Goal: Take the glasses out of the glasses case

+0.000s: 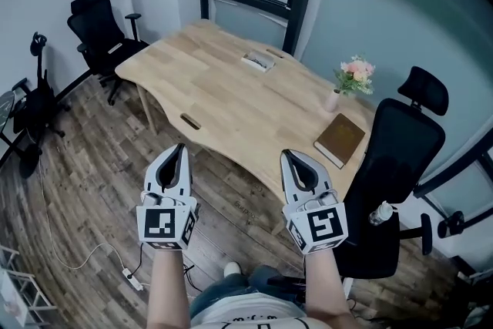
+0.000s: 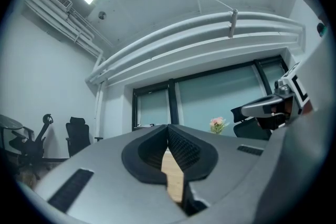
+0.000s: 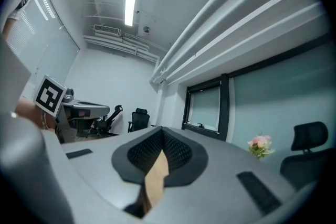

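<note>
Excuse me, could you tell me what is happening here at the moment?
A person stands short of the wooden table, holding a tool in each hand. The left tool and right tool are both shut and empty. Nothing on the table is touched: a small pale case, a brown book and a flower vase sit there.

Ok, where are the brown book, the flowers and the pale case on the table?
brown book (image 1: 340, 139), head view, middle of its cover.
flowers (image 1: 355, 75), head view, the pink blooms.
pale case (image 1: 257, 60), head view, its top face.
</note>
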The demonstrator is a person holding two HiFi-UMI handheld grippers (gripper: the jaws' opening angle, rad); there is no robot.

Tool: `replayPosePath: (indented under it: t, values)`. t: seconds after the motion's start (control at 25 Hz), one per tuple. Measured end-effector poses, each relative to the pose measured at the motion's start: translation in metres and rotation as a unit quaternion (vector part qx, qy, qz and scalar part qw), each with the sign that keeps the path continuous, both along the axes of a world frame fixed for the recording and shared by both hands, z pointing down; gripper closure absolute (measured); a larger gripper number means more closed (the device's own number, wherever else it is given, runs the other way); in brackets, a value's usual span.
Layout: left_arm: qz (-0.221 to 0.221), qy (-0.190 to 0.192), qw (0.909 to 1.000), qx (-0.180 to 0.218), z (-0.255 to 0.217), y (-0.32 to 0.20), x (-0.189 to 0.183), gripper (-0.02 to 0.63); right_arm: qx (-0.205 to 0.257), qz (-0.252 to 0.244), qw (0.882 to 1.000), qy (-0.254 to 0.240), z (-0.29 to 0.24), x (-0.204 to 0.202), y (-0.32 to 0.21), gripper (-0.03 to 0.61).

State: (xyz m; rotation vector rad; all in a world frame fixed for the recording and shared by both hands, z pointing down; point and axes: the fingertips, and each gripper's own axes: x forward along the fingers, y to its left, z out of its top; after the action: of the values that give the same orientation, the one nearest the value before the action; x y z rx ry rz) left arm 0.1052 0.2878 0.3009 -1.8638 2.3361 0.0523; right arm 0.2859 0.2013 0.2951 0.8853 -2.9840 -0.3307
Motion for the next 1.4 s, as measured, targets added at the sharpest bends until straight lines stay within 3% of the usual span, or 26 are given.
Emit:
replayPosePath:
  t: [0.56,0.96,1.16,1.4]
  values:
    - [-0.029,-0.006,0.9993,-0.024,0.025,-0.053,-0.116,0.598,-0.018,-0.015,1.000,-0.007,0.026,-0.130,-0.092,0.568]
    - [0.024,0.008,0.9982,-0.055,0.042,-0.206,-0.221,0.598,-0.038,0.022,0.999,0.006,0.042,-0.236,-0.221,0.568]
    - [0.062,0.005,0.9963,-0.059,0.040,-0.280,-0.246,0.598,-0.041,0.060,0.997,0.007,0.039,-0.255,-0.282,0.568]
    - [0.089,0.010,0.9937,-0.067,0.043,-0.336,-0.259,0.598,-0.041,0.091,0.995,0.013,0.038,-0.254,-0.322,0.568]
